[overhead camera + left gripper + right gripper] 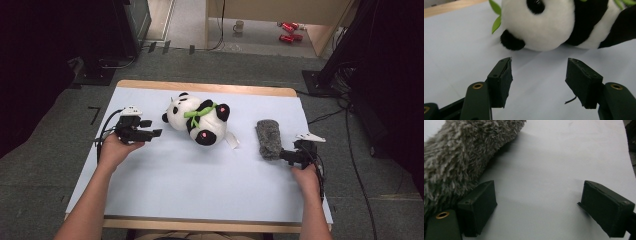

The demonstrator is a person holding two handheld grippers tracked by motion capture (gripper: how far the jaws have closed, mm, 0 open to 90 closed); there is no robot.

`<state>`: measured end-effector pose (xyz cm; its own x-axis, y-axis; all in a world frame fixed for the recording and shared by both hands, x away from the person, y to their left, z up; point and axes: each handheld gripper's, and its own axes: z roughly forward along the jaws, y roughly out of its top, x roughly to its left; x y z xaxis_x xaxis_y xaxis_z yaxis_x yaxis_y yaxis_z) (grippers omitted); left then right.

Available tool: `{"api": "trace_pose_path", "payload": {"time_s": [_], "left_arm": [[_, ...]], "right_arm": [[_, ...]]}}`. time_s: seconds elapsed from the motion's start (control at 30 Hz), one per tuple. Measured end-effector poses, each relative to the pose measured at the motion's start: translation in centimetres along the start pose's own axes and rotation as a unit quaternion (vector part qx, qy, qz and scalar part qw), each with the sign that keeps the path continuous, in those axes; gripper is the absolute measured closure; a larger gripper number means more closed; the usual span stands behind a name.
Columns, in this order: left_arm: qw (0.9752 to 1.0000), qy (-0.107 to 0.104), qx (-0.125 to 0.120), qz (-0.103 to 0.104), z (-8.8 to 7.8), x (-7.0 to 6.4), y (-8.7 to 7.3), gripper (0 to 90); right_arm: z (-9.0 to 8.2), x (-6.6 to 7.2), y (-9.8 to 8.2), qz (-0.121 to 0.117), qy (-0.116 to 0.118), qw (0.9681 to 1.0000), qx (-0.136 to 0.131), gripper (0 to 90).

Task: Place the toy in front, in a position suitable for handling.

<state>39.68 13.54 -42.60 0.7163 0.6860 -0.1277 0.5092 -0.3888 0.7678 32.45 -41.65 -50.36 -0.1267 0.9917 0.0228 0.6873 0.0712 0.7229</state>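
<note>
Well, a pale blue sheet covers the counter [200, 185], a wooden edge showing along its far side, and beyond it grey carpet runs back to a mug [239, 26] and some red cans [288, 31] on the floor by a wooden panel, with dark equipment stands and cables on either side. Lying on its side near the middle of the far half of the counter is the plush panda [197, 119], a green leaf ribbon round its neck and a white tag trailing toward the near side. Over on the right lies the grey furry cover [268, 138], well apart from the panda. Now the left tongs [156, 133]: held above the sheet just left of the panda, pointing at it, jaws spread wide with nothing between them; in the left gripper view the panda's head sits just beyond the tips, untouched. The right tongs [281, 155] sit low at the near end of the furry cover, jaws wide apart and empty; in the right gripper view the fur brushes up against the outer side of one jaw.
</note>
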Motion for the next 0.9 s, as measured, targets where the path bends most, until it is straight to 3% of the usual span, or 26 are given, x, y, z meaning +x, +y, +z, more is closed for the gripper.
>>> {"api": "trace_pose_path", "payload": {"time_s": [0.27,0.57,0.7,0.9], "left_arm": [[0.9995,-0.021,-0.003,0.023,0.4,-1.8,2.4,38.6],[0.9988,-0.041,-0.009,0.026,0.9,-2.5,4.5,37.3],[0.9988,-0.040,-0.001,0.028,1.2,-2.9,5.5,36.8],[0.9979,-0.051,-0.007,0.039,1.7,-3.6,7.1,36.1]], "right_arm": [[0.0,0.0,0.0,0.000,0.000,1.0000,0.000,12.2],[0.0,0.0,0.0,0.000,0.000,1.0000,0.000,12.2],[0.0,0.0,0.0,0.000,0.000,1.0000,0.000,12.2],[0.0,0.0,0.0,0.000,0.000,1.0000,0.001,12.2]]}}
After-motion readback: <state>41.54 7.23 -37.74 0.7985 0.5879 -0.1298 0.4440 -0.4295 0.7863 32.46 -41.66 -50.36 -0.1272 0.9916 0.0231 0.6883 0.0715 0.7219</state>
